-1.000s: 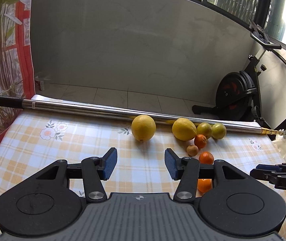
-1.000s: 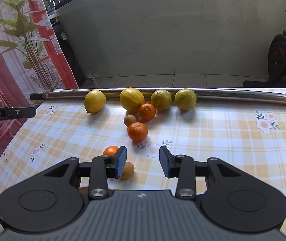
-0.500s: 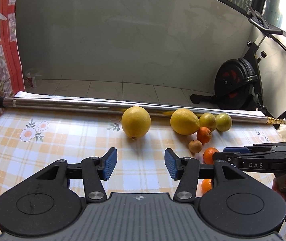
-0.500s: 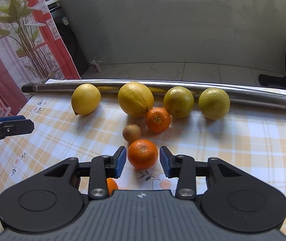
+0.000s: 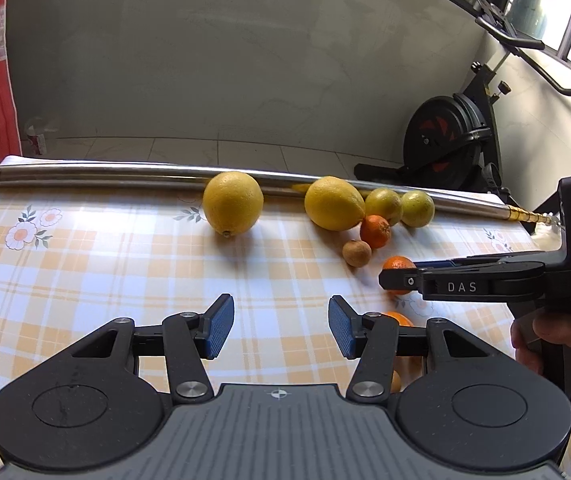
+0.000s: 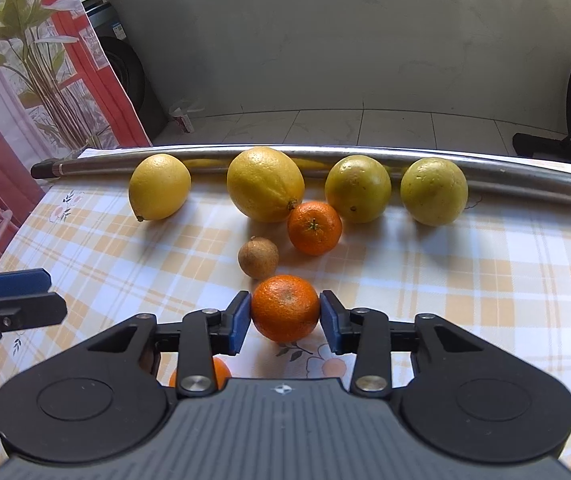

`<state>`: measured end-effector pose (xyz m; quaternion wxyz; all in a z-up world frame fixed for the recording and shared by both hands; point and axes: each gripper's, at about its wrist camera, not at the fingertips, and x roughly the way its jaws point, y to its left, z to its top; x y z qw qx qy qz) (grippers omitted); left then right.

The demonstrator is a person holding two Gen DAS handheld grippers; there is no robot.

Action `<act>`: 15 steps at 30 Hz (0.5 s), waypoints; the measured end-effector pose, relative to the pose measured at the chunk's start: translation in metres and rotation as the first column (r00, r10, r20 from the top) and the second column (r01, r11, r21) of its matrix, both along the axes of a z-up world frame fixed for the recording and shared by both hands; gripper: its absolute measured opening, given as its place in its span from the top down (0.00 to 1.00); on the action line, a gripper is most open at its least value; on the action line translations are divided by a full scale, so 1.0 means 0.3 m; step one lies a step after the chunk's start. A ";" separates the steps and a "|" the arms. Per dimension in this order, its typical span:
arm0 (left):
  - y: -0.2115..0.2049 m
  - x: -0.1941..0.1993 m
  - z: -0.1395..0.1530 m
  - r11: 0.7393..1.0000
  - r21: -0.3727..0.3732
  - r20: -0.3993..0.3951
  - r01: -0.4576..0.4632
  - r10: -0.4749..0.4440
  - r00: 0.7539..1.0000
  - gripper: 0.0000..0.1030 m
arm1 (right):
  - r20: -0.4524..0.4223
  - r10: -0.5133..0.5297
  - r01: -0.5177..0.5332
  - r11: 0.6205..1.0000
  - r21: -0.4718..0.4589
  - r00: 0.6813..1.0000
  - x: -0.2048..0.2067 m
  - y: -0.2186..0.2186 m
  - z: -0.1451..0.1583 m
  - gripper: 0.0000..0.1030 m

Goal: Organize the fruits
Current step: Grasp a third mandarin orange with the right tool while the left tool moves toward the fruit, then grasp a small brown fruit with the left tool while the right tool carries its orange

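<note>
Right wrist view: the right gripper (image 6: 285, 318) clamps its pads on a mandarin (image 6: 285, 307) resting on the tablecloth (image 6: 485, 280). The left gripper (image 5: 281, 326) gapes, empty. A shallow grip could let the round fruit roll toward the brown fruit (image 6: 258, 258).

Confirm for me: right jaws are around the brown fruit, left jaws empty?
Not the brown fruit: the right wrist view shows the right gripper with its jaws around the near mandarin, brown fruit lying free behind it. The left gripper is indeed empty.
</note>
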<state>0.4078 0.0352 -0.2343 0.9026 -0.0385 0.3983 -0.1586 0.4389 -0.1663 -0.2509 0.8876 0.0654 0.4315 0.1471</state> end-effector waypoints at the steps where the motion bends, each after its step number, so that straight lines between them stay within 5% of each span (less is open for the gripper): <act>1: -0.011 -0.006 -0.004 1.000 -0.004 -0.006 0.020 -0.020 1.000 0.47 | 0.006 0.000 0.000 1.000 0.009 1.000 -0.016 -0.008 0.011 0.61; 9: -0.118 -0.044 -0.056 0.981 -0.052 -0.071 0.189 -0.192 0.979 0.47 | 0.059 -0.056 0.055 0.998 0.023 0.997 -0.194 -0.099 0.088 0.61; 15: -0.169 -0.051 -0.093 0.974 -0.055 -0.119 0.220 -0.225 0.967 0.48 | 0.058 -0.131 0.127 0.990 0.068 0.990 -0.311 -0.174 0.110 0.61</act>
